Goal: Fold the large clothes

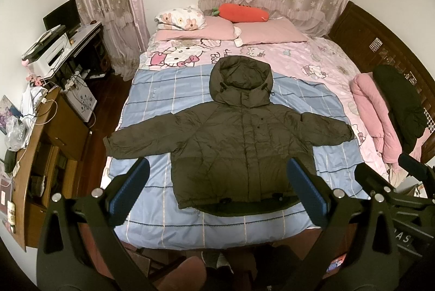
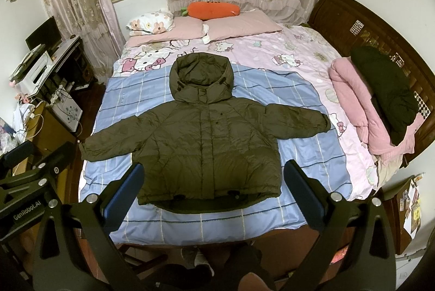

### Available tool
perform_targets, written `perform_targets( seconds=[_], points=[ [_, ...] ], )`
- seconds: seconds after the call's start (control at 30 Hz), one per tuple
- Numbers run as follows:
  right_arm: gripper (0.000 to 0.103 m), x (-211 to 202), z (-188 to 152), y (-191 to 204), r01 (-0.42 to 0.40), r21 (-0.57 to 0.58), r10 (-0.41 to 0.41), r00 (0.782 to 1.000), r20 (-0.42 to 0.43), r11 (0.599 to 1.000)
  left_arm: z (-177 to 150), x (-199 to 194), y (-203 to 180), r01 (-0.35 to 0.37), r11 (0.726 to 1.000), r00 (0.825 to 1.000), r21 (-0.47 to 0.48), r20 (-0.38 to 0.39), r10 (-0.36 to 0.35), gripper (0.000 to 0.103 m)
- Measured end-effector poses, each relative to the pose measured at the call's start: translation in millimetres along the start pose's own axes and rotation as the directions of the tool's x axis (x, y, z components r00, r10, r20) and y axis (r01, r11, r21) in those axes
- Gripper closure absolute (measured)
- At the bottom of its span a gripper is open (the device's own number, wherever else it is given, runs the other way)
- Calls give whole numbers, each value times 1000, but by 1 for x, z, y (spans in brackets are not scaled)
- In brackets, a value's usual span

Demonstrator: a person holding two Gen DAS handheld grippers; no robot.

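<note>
Lying flat ahead of both claws, a dark olive hooded puffer jacket (image 1: pixel 239 138) was seen; left gripper (image 1: pixel 217 193) and right gripper (image 2: pixel 214 195) were held apart, empty.

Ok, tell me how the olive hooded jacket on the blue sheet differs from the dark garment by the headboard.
The olive puffer jacket lies spread flat, front up, with sleeves stretched out and hood laid open; the dark garment sits bunched in a heap. The jacket rests on the blue checked sheet mid-bed; the dark garment lies on a rolled pink blanket at the bed's edge. The jacket looks olive, the garment nearer black. Both are unfolded.
</note>
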State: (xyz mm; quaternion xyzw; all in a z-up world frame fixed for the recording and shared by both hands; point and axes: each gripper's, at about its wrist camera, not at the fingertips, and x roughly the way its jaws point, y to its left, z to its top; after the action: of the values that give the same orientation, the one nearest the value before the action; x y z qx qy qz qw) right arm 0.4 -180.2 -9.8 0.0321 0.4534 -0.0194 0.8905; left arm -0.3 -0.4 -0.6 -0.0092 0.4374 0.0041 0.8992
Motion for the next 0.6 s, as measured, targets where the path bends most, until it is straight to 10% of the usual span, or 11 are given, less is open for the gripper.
perform_targets(
  seconds=[0.6],
  points=[
    [1,-3,1,-1,3,1,-3,1000,3,1000,0,0,0,1,1000,1000,0,-1,-1,2]
  ],
)
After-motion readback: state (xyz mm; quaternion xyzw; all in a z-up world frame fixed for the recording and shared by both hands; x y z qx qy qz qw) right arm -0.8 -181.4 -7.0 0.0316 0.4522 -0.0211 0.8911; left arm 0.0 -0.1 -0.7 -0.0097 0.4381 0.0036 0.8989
